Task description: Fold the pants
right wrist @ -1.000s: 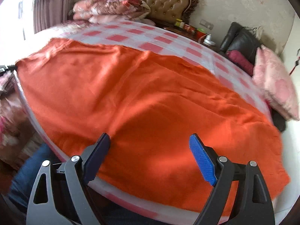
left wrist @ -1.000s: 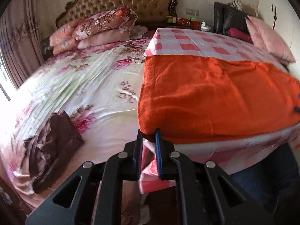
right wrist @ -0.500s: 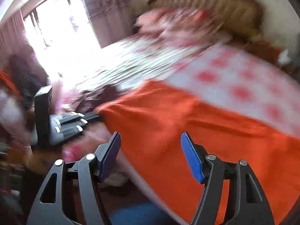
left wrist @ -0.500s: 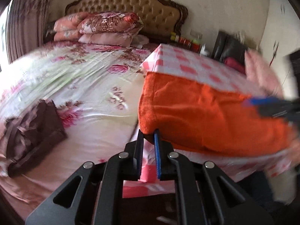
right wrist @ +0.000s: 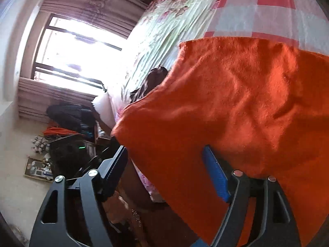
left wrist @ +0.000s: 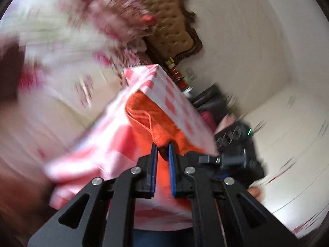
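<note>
The orange pants (right wrist: 236,103) lie on a red-and-white checked board (right wrist: 257,14) on the bed. In the right wrist view my right gripper (right wrist: 166,170) is open, its jaws wide apart at the near edge of the pants, with orange cloth between the fingers. In the blurred, tilted left wrist view my left gripper (left wrist: 162,154) is shut on a corner of the orange pants (left wrist: 148,121), next to the checked board (left wrist: 174,96). The right gripper's body shows just to its right (left wrist: 230,156).
The floral bedsheet (right wrist: 164,26) spreads to the left, with a dark brown garment (right wrist: 150,82) on it. A bright window (right wrist: 76,53) with curtains and a cluttered dresser (right wrist: 67,144) stand at the left. The tufted headboard (left wrist: 170,26) stands behind.
Both grippers have swung and rolled sharply, so both views are tilted. The left gripper stays shut on the pants' corner. The right gripper, still open, has come close to the left one.
</note>
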A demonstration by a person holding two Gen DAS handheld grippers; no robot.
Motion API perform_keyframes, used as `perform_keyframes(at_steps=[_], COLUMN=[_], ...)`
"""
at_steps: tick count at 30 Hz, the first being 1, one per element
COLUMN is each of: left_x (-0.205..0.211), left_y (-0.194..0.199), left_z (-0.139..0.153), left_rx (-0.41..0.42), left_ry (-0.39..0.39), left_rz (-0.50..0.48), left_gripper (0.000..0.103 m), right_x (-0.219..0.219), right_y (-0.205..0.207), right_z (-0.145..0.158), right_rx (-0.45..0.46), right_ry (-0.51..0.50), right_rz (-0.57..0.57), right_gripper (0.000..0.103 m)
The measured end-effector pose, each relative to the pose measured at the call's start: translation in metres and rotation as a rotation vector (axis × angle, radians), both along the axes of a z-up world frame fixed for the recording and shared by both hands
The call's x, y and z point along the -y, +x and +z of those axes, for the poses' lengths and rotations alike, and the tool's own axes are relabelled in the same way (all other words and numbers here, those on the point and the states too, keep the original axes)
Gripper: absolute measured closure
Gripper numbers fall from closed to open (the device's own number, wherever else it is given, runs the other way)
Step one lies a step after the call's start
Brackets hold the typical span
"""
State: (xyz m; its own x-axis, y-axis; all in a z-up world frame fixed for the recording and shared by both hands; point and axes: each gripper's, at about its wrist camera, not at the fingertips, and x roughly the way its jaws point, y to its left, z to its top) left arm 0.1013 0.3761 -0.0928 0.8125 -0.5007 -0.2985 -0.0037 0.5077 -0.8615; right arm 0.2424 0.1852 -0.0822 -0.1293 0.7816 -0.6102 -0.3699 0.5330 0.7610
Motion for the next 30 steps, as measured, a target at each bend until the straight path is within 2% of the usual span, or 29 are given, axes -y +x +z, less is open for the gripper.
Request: perform_keyframes(at_steps=[4,6,7,8,9,11,14,18,22,24,25,26,27,29,30], left_x=[-0.004,-0.005,-0.005,-0.006,-0.007,-0.008,-0.014,-0.021,-0.026,-0.028,-0.029,-0.031,-0.033,-0.035,-0.034], left_y=[0.003,0.001,-0.001,-0.003,-0.006,-0.009,-0.014,-0.019,-0.022,-0.025,-0.025,-0.026,-0.025,-0.024,-0.023], left_z=[-0.042,-0.052,-0.055,-0.058,-0.059,-0.057,-0.049,-0.038,-0.039,-0.037,-0.036,-0.034,-0.033,-0.032,-0.031], left_rx=[-0.014,0.003,0.01,0.008,0.009,0.003,-0.015,-0.078,-0.094,-0.111,-0.117,-0.117,-0.116,-0.117,-0.111], left_ry=[-0.342,-0.443,-0.476,-0.496,-0.512,-0.503,-0.446,-0.288,-0.281,-0.275,-0.266,-0.258,-0.264,-0.261,-0.257], left_rz=[0.028,0.034,0.047,0.059,0.071,0.08,0.095,0.138,0.134,0.141,0.145,0.15,0.145,0.129,0.118], left_gripper=[0.092,0.089,0.073,0.052,0.048,0.048,0.047,0.046,0.046,0.041,0.037,0.036,0.036,0.036,0.035], right_x=[0.002,0.001,0.0,0.002,0.002,0.004,0.004,0.002,-0.001,-0.006,-0.008,-0.02,-0.031,-0.044,-0.045], right_y=[-0.009,-0.013,-0.018,-0.02,-0.022,-0.022,-0.028,-0.035,-0.039,-0.043,-0.049,-0.062,-0.075,-0.094,-0.099], right_z=[0.004,0.006,0.006,0.007,0.006,0.007,0.006,0.008,0.008,0.01,0.014,0.02,0.023,0.023,0.024], right_rx=[0.038,0.068,0.076,0.081,0.085,0.097,0.125,0.169,0.2,0.233,0.281,0.397,0.477,0.583,0.606], right_ry=[-0.002,-0.007,-0.005,0.0,0.0,0.0,-0.01,-0.032,-0.047,-0.072,-0.115,-0.222,-0.293,-0.363,-0.362], right_rz=[-0.01,-0.007,-0.006,-0.006,-0.007,-0.007,-0.004,0.004,0.01,0.01,0.013,0.042,0.071,0.117,0.115], right_gripper=[0.03,0.031,0.031,0.032,0.033,0.033,0.033,0.033,0.033,0.034,0.034,0.034,0.034,0.035,0.039])
